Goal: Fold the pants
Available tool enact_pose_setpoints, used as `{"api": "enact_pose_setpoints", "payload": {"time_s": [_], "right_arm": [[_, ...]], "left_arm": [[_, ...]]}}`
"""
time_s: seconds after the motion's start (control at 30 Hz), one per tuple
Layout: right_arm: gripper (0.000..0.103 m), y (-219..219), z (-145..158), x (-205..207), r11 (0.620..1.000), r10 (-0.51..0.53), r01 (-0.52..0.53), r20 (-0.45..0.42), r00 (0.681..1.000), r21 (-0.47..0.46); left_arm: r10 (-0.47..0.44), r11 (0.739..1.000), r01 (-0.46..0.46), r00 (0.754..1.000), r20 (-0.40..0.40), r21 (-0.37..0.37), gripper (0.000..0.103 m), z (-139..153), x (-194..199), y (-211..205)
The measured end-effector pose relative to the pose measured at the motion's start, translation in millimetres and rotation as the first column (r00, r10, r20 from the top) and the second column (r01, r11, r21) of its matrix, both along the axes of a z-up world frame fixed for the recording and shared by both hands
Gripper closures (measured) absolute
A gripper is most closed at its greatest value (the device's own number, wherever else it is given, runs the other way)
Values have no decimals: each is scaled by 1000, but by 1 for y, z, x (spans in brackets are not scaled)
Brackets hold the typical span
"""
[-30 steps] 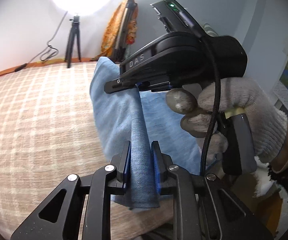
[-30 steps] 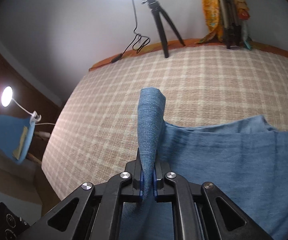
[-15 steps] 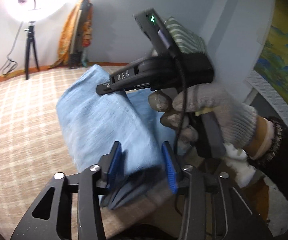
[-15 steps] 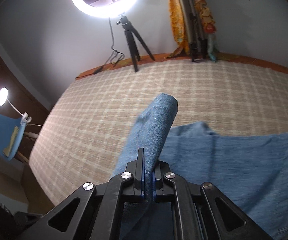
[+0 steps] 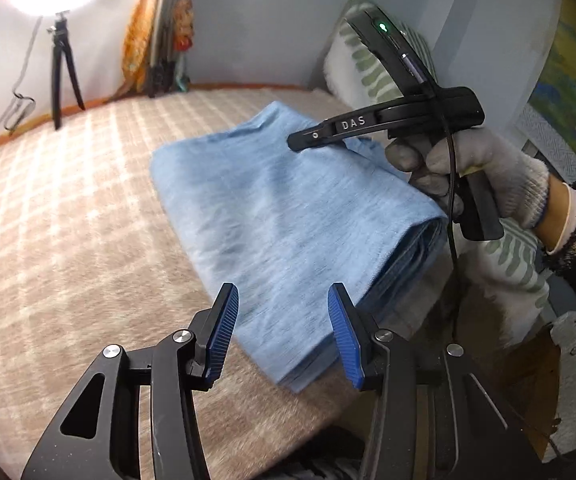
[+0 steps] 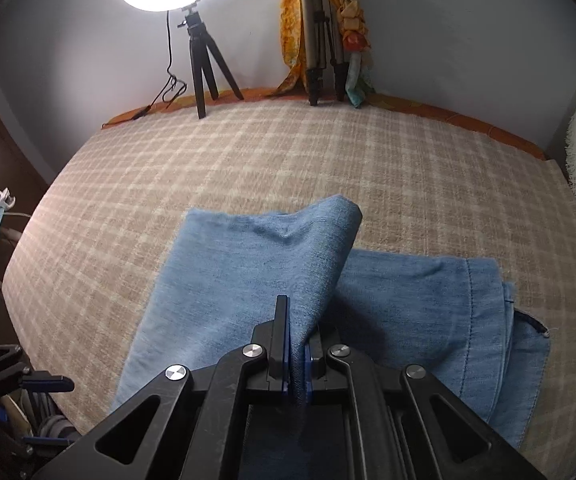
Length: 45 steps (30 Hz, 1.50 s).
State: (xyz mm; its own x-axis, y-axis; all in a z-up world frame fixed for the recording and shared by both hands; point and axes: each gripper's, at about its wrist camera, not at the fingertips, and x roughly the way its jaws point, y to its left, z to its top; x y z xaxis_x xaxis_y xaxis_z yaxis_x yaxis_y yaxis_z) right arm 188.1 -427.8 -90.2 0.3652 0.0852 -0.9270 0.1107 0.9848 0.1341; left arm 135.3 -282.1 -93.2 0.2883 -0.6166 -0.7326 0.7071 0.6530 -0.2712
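Observation:
The light blue denim pants [image 5: 288, 216] lie folded in a stack on the checked beige bedspread [image 5: 68, 220]. My left gripper [image 5: 282, 328] is open and empty, just above the stack's near edge. My right gripper [image 6: 297, 352] is shut on the top layer of the pants [image 6: 256, 280] and holds a fold of it raised over the lower layers. The right gripper also shows in the left wrist view [image 5: 308, 140], held by a gloved hand over the far right side of the stack.
A ring light on a tripod [image 6: 200, 60] and a second tripod draped with orange cloth [image 6: 320, 40] stand at the bed's far edge. A leaf-patterned pillow [image 5: 368, 64] lies to the right. The bed edge runs close below the left gripper.
My left gripper has opened and let go of the pants. The cloth has come down into a flat folded stack. My right gripper has stayed shut on the top layer and moved lower.

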Motion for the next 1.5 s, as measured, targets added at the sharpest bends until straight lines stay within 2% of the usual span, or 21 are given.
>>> {"api": "enact_pose_setpoints", "payload": {"time_s": [0.1, 0.2, 0.3, 0.5, 0.67, 0.77, 0.9, 1.0, 1.27, 1.5], "right_arm": [[100, -4, -15, -3, 1000, -11, 12, -31, 999, 15], [99, -16, -20, -4, 995, -49, 51, -27, 998, 86], [99, -25, -20, -8, 988, -87, 89, -17, 996, 124], [100, -14, -7, -20, 996, -79, 78, 43, 996, 37], [101, -21, 10, -26, 997, -42, 44, 48, 998, -62], [101, -36, 23, -30, 992, -55, 61, 53, 997, -112], [101, -57, 36, -39, 979, -79, 89, 57, 995, -183], [101, -77, 40, -47, 975, -109, 118, 56, 992, -188], [102, -91, 28, -54, 965, -119, 122, 27, 993, -231], [102, -105, 13, -50, 956, -143, 142, 15, 990, -258]], "left_arm": [[-62, 996, 63, 998, -10, 63, 58, -13, -5, -24], [-143, 981, 146, 989, -30, 131, 58, -21, -13, -42], [-173, 973, 174, 985, -14, 149, 58, -19, -19, -48], [-86, 995, 86, 996, 3, 47, 58, 9, -3, -33], [-14, 998, 8, 995, 96, 60, 58, 23, 17, -17], [10, 998, -17, 994, 110, 64, 58, 21, 21, -14], [7, 997, -17, 993, 121, 78, 58, 14, 18, -21], [-15, 996, 5, 993, 116, 88, 58, 10, 13, -32], [-97, 988, 79, 986, 133, 135, 58, 4, -3, -63], [-103, 984, 85, 988, 112, 156, 58, -8, -3, -86]]}}
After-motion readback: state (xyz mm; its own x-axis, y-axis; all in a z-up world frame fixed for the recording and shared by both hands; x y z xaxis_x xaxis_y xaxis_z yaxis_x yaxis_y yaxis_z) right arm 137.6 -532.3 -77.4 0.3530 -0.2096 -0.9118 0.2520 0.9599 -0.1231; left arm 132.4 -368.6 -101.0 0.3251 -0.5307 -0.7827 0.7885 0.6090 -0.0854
